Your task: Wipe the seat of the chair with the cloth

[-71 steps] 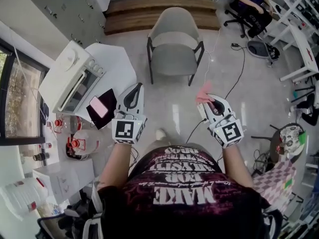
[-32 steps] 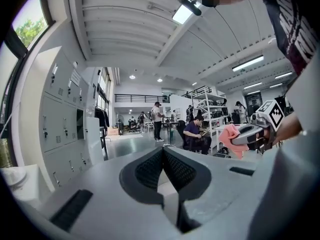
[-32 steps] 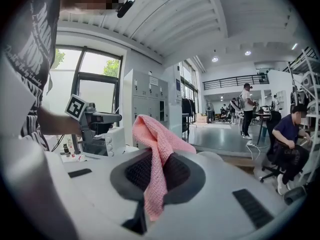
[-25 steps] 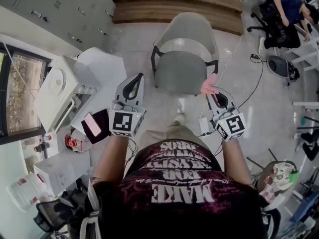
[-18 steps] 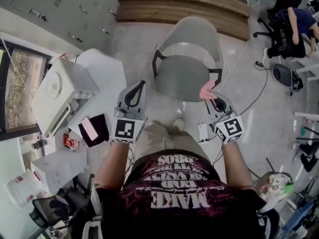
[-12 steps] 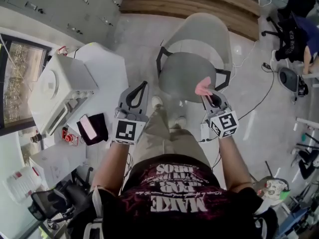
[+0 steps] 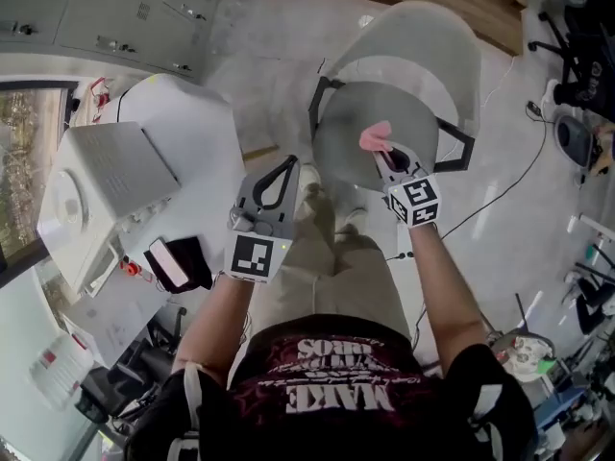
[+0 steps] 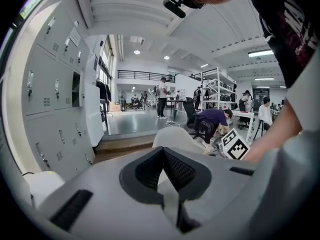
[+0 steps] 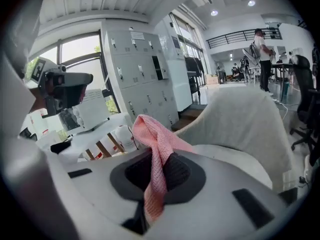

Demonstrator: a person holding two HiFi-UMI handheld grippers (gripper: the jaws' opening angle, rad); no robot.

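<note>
The right gripper [image 7: 382, 156] pinches the pink cloth [image 7: 374, 136] between its jaws; a short tail hangs out behind the pads and the larger, loose end stands up and forward past the tips; the left gripper [image 7: 288, 166] has its jaws pressed together on nothing.

The cloth is over the seat [image 7: 344, 131] of the chair [image 7: 428, 51], above its near right part; the right gripper view shows the pale seat surface just beyond and below the jaws, with the curved backrest rising behind it; whether the cloth touches the seat I cannot tell from any view.

The relation that matters: the seat lies ahead of and beneath the right jaws, its bare stretch running away to the left and toward the backrest; the right hand is plainly the nearer one, reaching in over the front edge, while the left gripper hangs off the seat's near left corner, beside the person's leg and apart from the chair.

This scene fits a cloth brought in ahead of a stroke as well as one lifted between or after strokes; the seat shows no mark that settles which.
</note>
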